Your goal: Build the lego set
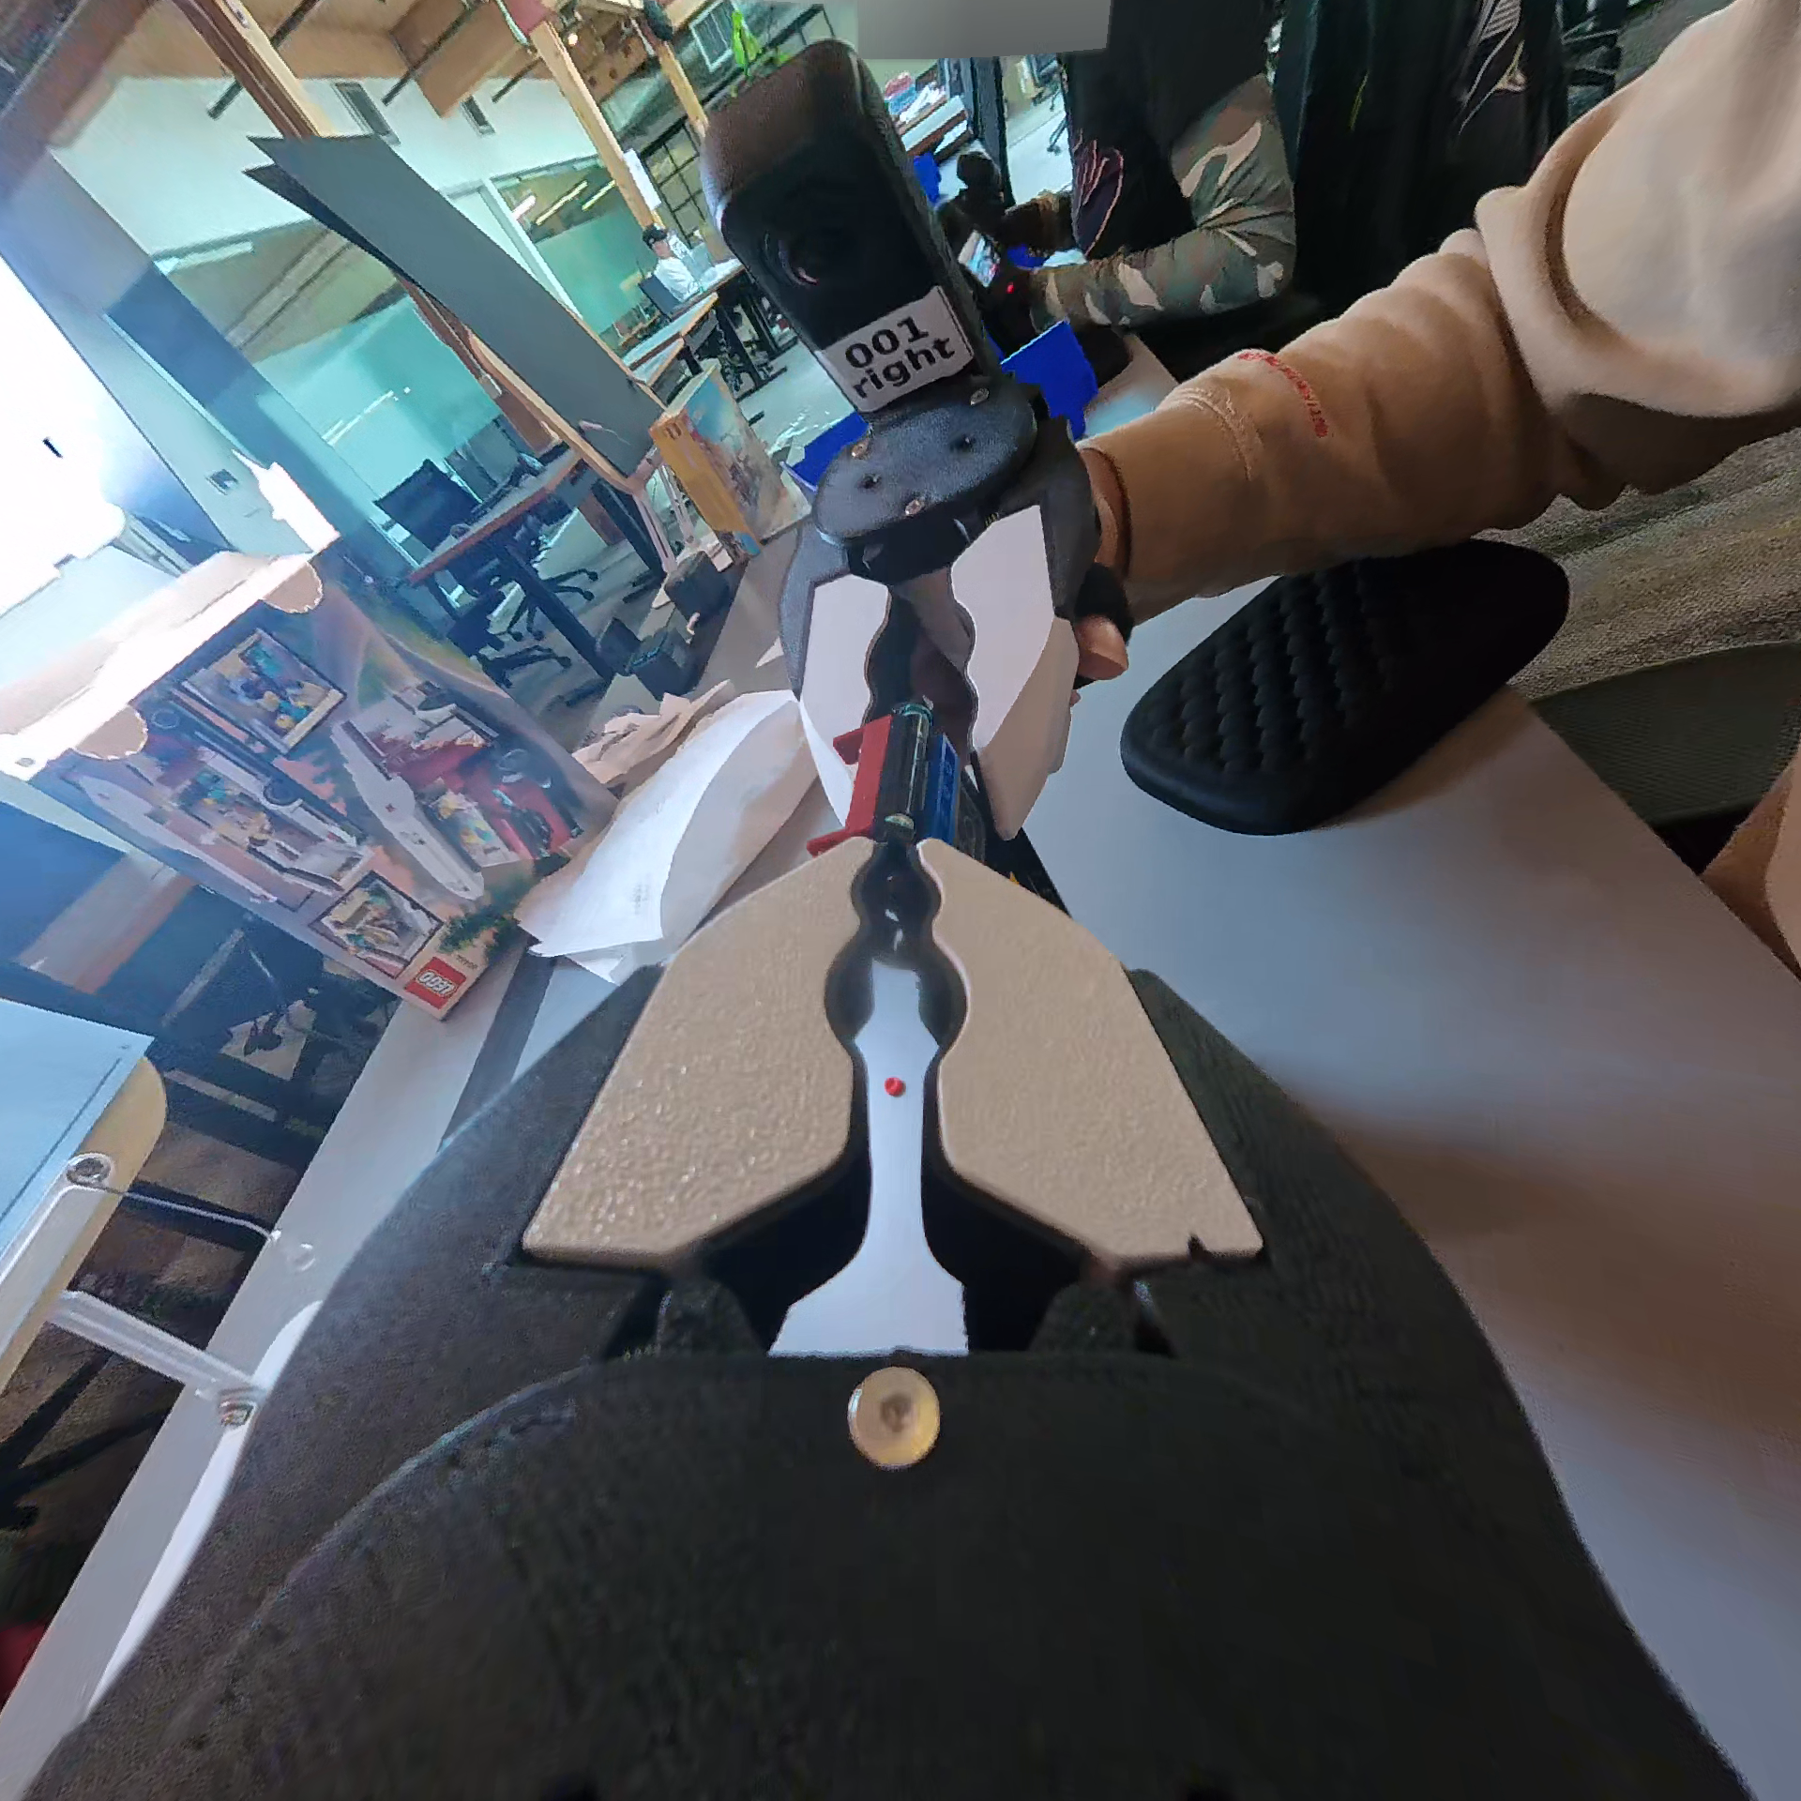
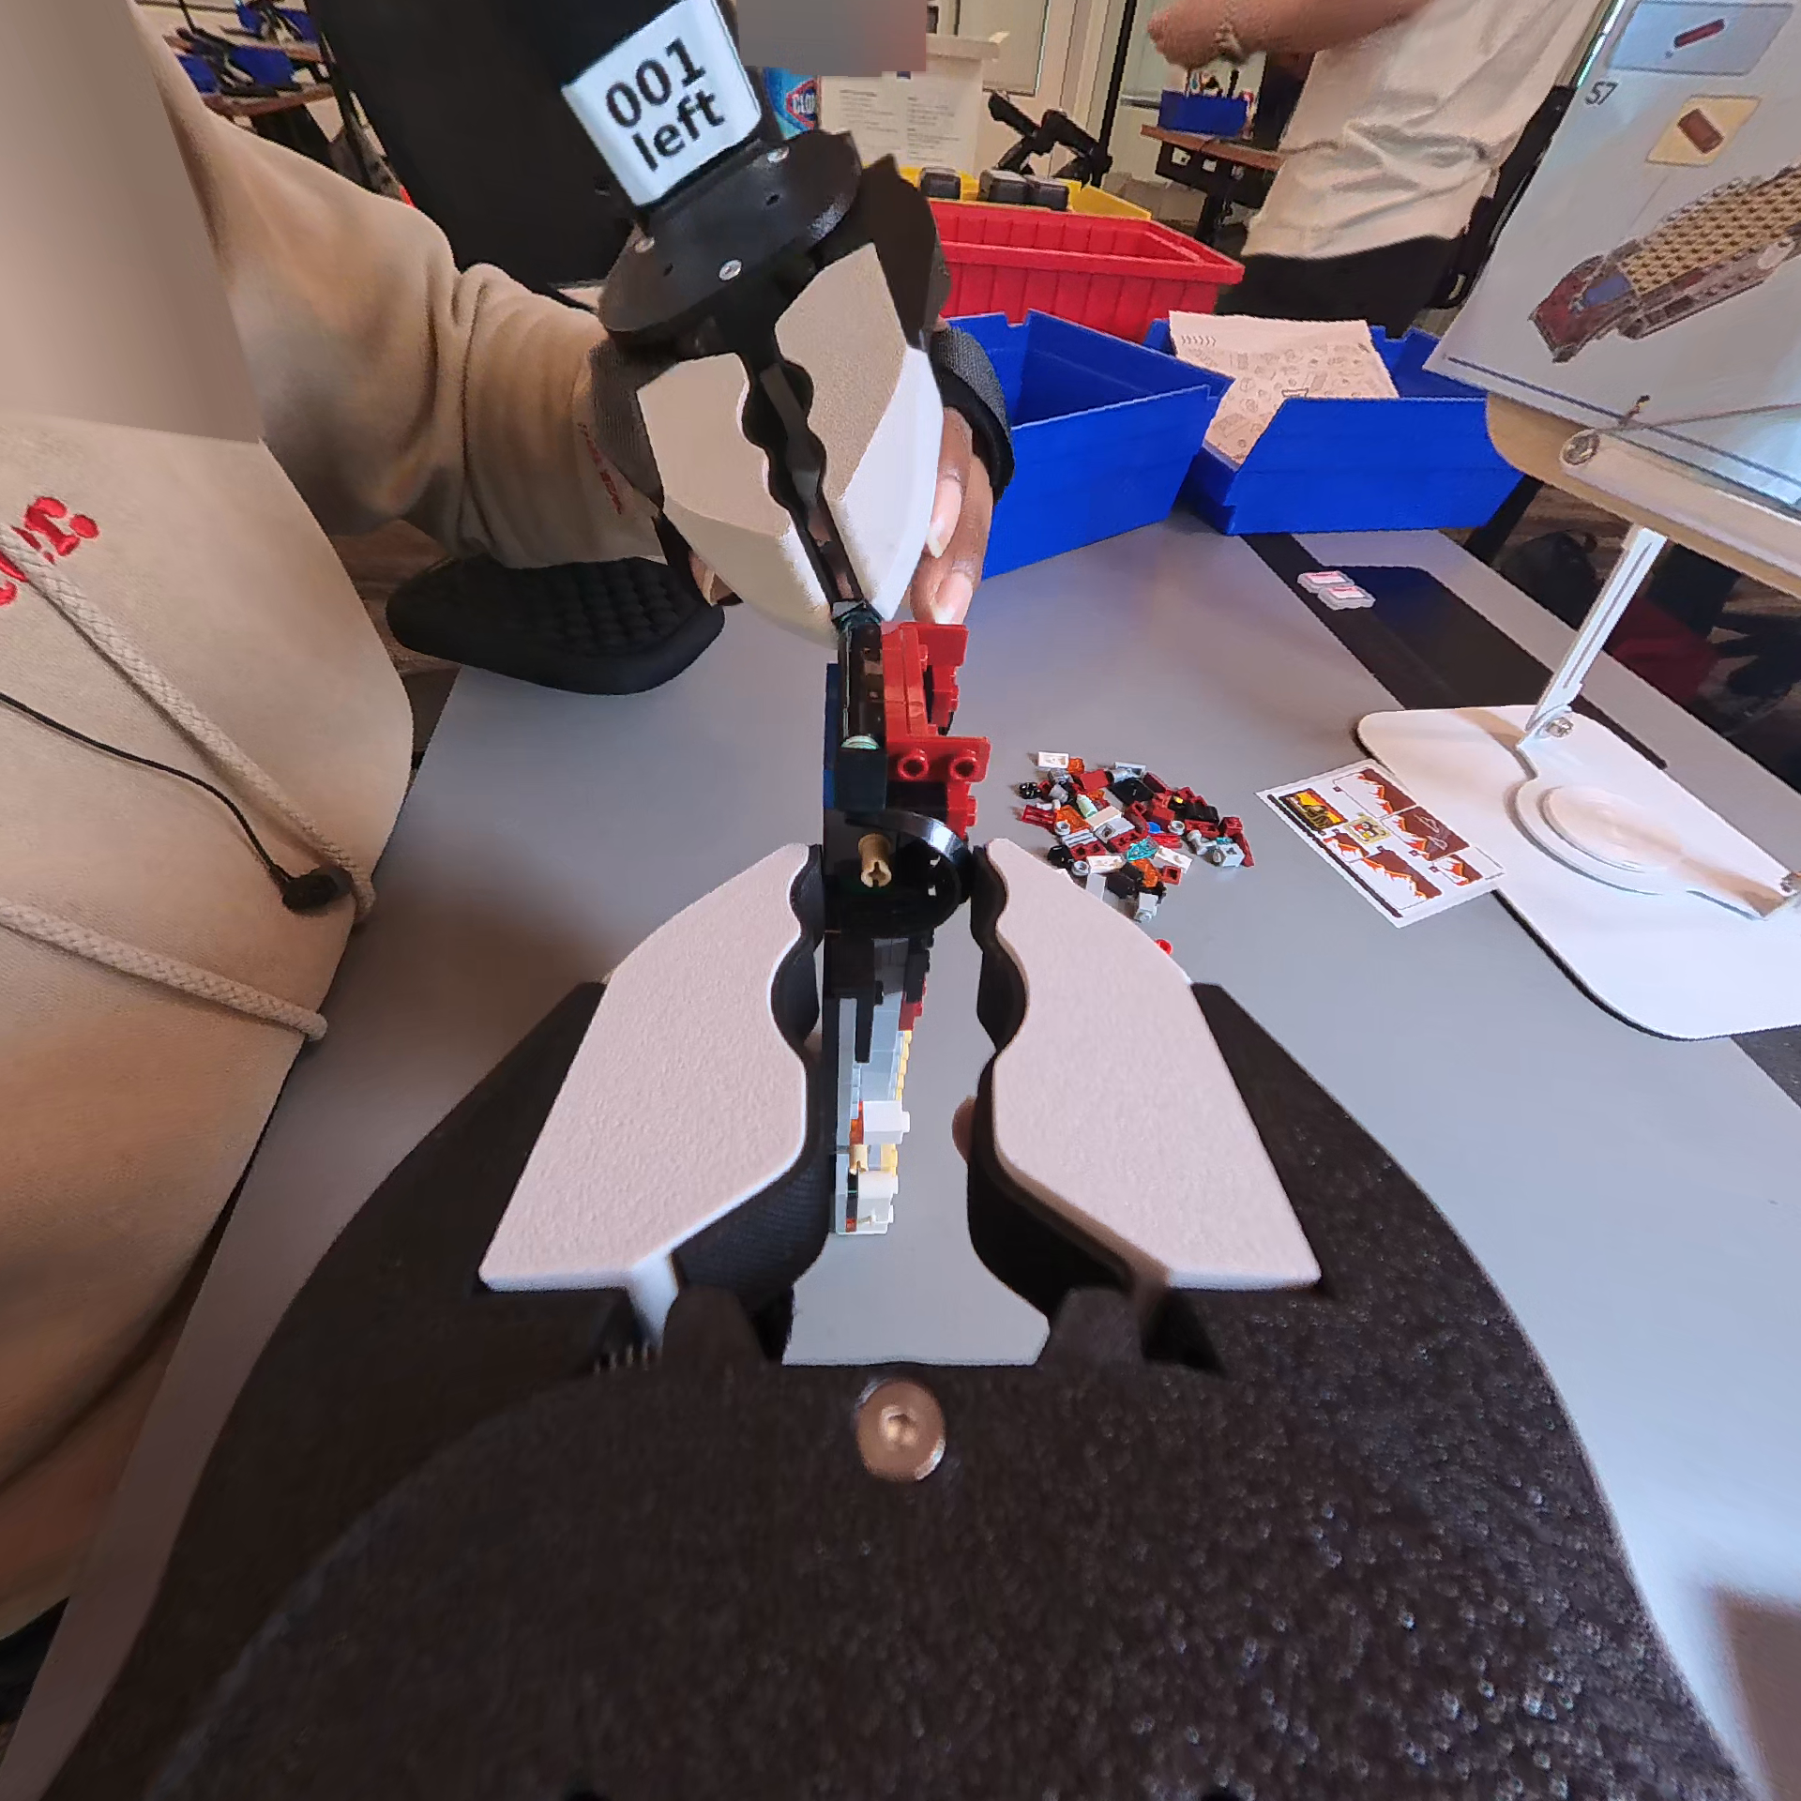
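Brick model (image 2: 882,877), red, black, blue

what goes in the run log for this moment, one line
right gripper: clamped on brick model | left gripper: tips shut at model's top end | loose bricks on table

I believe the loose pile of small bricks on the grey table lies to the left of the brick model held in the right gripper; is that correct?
Not quite. The right wrist view shows the loose pile of small bricks on the grey table to the right of the brick model, not the left. The right gripper does hold the model.
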{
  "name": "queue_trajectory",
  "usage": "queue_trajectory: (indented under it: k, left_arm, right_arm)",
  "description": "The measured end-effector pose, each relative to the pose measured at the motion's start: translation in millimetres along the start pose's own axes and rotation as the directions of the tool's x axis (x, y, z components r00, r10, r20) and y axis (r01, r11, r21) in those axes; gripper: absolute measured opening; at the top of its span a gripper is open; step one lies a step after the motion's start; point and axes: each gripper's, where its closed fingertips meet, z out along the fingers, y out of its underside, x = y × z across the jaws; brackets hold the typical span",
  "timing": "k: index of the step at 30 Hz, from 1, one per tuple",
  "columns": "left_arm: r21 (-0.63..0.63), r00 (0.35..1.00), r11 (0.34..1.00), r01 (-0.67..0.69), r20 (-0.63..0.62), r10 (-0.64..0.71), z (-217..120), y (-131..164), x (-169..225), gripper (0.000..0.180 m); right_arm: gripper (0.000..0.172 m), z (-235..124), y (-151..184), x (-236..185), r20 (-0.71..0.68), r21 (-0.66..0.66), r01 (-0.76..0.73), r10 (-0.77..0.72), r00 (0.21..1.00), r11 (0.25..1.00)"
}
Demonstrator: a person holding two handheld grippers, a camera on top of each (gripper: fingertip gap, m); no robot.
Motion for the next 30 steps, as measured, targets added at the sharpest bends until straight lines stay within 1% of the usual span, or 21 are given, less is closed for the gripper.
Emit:
queue_trajectory:
  k: [5,8,10,14,23,24,25,26,27,30]
  left_arm:
    - [-0.018,1.000,1.000,-0.008,0.011,0.008,0.7,0.4,-0.8,0.004]
    - [-0.028,0.997,0.998,-0.065,0.048,0.066,0.4,0.5,-1.0,0.004]
    - [-0.041,0.995,0.996,-0.074,0.064,0.076,0.2,0.9,-1.8,0.004]
    - [-0.049,0.995,0.996,-0.070,0.066,0.073,0.0,0.8,-1.6,0.004]
    - [-0.103,0.992,0.989,-0.102,0.062,0.109,-0.5,1.2,-0.8,0.005]
    - [-0.116,0.993,0.988,-0.104,0.045,0.110,-0.4,2.5,1.4,0.012]
    - [-0.127,0.993,0.986,-0.105,0.043,0.112,0.0,3.6,1.9,0.015]
    - [-0.135,0.990,0.983,-0.122,0.049,0.130,-0.1,3.9,1.5,0.015]
    - [-0.147,0.985,0.979,-0.144,0.071,0.155,-0.3,4.3,-0.9,0.008]
    - [-0.166,0.983,0.973,-0.158,0.064,0.170,0.5,5.3,1.0,0.008]
  right_arm:
    - [0.029,0.3,0.1,1.2,-0.004,-0.002,-0.010,0.010,1.000,1.000]
    - [0.029,0.6,-0.1,1.1,-0.010,0.000,-0.017,0.017,1.000,1.000]
    - [0.029,0.9,-0.2,1.4,-0.016,0.004,-0.018,0.018,1.000,1.000]
    - [0.029,0.8,-0.3,1.1,-0.013,0.011,-0.023,0.023,1.000,1.000]
    - [0.029,0.9,-0.3,0.4,-0.023,0.002,-0.016,0.016,1.000,1.000]
    - [0.029,0.9,-0.2,1.1,-0.027,0.000,-0.018,0.018,0.999,1.000]
    - [0.029,0.8,-0.1,1.9,-0.031,-0.001,-0.020,0.020,0.999,1.000]
    - [0.029,0.8,-0.1,1.3,-0.026,-0.001,-0.024,0.024,0.999,1.000]
    - [0.029,1.3,-0.4,-1.1,-0.016,-0.001,-0.017,0.017,1.000,1.000]
    - [0.029,2.0,-0.5,-2.9,-0.026,-0.023,0.012,-0.012,1.000,1.000]
